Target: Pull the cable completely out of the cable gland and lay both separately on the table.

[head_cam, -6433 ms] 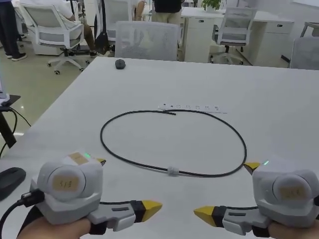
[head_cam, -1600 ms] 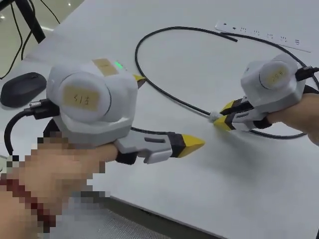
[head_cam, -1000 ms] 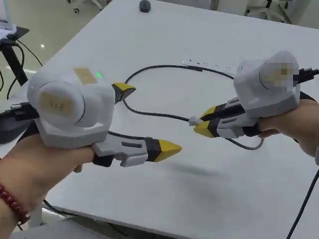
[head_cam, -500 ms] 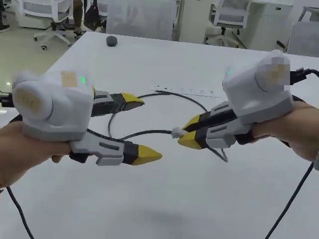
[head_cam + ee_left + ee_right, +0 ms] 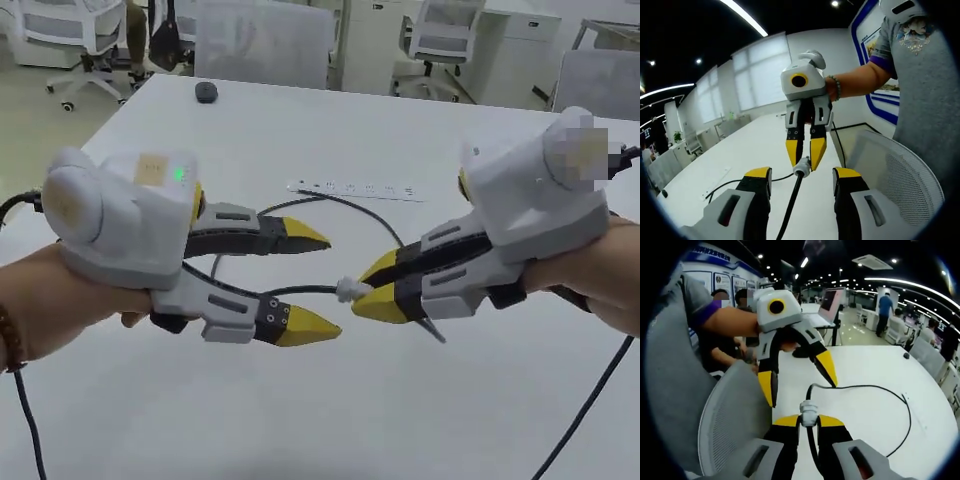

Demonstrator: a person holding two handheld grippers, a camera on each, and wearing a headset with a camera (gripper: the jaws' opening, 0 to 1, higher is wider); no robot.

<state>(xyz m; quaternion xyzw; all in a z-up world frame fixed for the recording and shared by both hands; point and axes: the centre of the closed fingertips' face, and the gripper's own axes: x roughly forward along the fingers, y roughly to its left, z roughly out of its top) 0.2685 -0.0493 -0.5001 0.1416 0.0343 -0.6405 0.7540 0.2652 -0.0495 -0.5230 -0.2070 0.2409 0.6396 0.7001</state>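
My right gripper (image 5: 368, 292) is shut on the small white cable gland (image 5: 347, 290) and holds it in the air above the table. The black cable (image 5: 300, 290) leaves the gland and runs between the open jaws of my left gripper (image 5: 308, 281), which touch nothing. In the left gripper view the gland (image 5: 802, 166) sits just beyond my left gripper (image 5: 802, 174), with the cable (image 5: 790, 205) passing down between the fingers. In the right gripper view the gland (image 5: 809, 412) is pinched by my right gripper (image 5: 808, 421), and the cable (image 5: 880, 389) loops over the table.
The white table (image 5: 300, 400) has a white power strip (image 5: 350, 188) lying past the cable loop and a dark mouse (image 5: 206, 92) near the far edge. Office chairs (image 5: 262, 45) stand behind the table. A gripper's lead hangs at the lower right (image 5: 590, 400).
The right gripper has closed on the gland and lifted it off the table. The left gripper has come in from the left and now straddles the cable beside the gland.
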